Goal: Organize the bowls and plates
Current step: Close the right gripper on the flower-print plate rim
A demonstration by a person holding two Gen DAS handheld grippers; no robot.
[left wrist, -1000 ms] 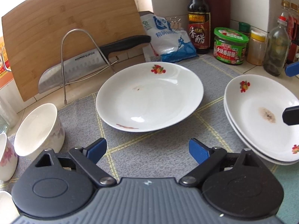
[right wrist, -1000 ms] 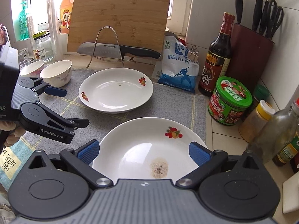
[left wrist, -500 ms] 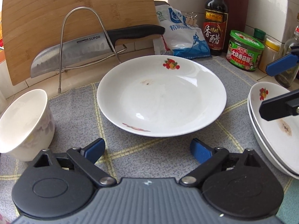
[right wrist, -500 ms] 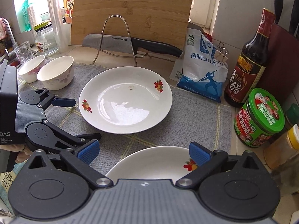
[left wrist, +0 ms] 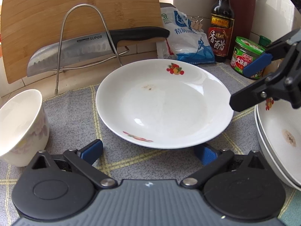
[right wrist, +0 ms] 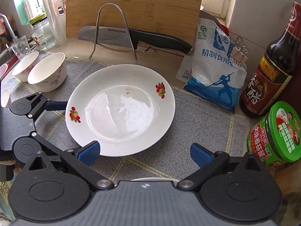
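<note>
At the far left of the grey mat (right wrist: 197, 124) stand the bowls — one near bowl (left wrist: 20, 124) just beside the left gripper (left wrist: 148, 151), with a second bowl (right wrist: 25, 68) behind it that only the right wrist view shows. The left gripper is spread wide and holds nothing; its blue fingertips (left wrist: 92, 150) sit low at the near rim of the single plate (left wrist: 163, 103), one tip partly tucked under the edge. That plate lies flat in the middle of the mat, with a knife (left wrist: 94, 47) propped on a wire rack (left wrist: 84, 37) behind it. To the right, the right gripper (right wrist: 144, 152) is also wide open and empty, hanging above the plate's near edge. Further right is a stack of plates (left wrist: 278, 141), seen clearly only from the left wrist; the right wrist catches just a sliver of white at its base. The likely trouble: the glazed rim is thin and slick, so a shallow pinch could let the plate tip or slide — and with both tools crowding the same plate they could knock each other or the jar (right wrist: 276, 131) and bottle (right wrist: 267, 75) at the right edge
</note>
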